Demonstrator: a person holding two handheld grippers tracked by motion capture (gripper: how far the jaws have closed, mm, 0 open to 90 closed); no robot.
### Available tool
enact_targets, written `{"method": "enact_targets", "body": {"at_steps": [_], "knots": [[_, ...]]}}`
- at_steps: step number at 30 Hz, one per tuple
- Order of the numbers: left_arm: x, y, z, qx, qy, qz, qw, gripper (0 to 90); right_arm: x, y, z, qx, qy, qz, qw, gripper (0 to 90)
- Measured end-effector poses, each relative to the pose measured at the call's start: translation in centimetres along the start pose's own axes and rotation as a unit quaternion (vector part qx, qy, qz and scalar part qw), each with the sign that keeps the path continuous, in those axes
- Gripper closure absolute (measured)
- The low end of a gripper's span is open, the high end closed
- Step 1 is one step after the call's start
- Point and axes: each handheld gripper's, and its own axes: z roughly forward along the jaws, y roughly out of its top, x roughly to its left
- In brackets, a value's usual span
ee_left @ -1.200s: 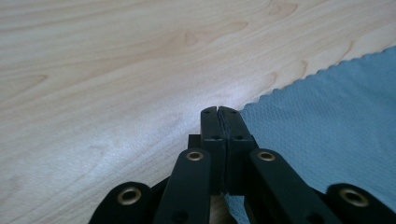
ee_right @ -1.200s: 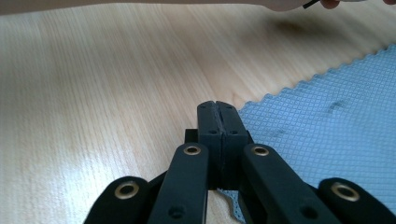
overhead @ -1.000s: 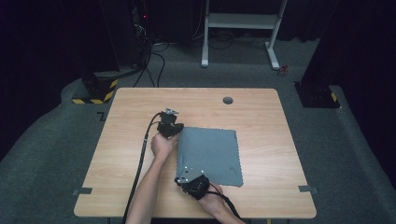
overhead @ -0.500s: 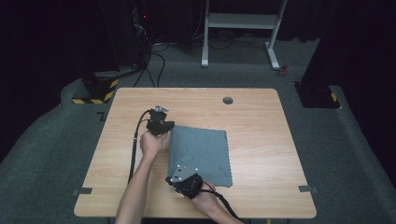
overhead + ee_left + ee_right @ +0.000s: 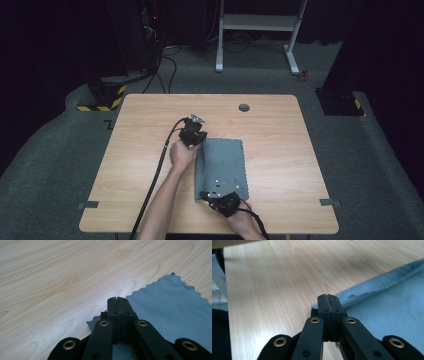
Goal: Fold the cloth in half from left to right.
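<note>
Two grippers pinch the grey-blue cloth (image 5: 222, 167) lying mid-surface, left gripper (image 5: 194, 135) at its 11 o'clock corner, right gripper (image 5: 222, 202) at 7 o'clock, jaws pressed together; folding looks roughly half done.

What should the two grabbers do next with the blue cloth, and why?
Probably carry the pinched edge further across to the right and lay it flat. Both the left gripper and right gripper are shut on the cloth, which already looks folded narrow on the table.
</note>
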Motion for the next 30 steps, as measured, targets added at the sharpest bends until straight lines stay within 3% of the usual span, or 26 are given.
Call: {"method": "enact_targets", "body": {"at_steps": [3, 7, 19, 30], "knots": [[-0.5, 0.2, 0.4, 0.0, -0.004, 0.0, 1.0, 89.2, -0.5, -0.8, -0.7, -0.003, -0.004, 0.011, 0.9999, 90.0], [-0.9, 0.4, 0.8, -0.005, -0.022, -0.015, 0.9996, 89.2, -0.7, -1.6, -1.5, -0.001, -0.013, 0.016, 0.9998, 90.0], [-3.5, 1.9, 2.5, 0.01, -0.022, 0.01, 0.9997, 89.2, -1.3, -3.2, -3.6, -0.008, -0.038, 0.028, 0.9989, 90.0], [-4.7, 2.5, 3.4, 0.009, -0.02, 0.003, 0.9997, 89.2, -1.9, -4.7, -4.9, -0.002, -0.063, 0.04, 0.9972, 90.0]]}}
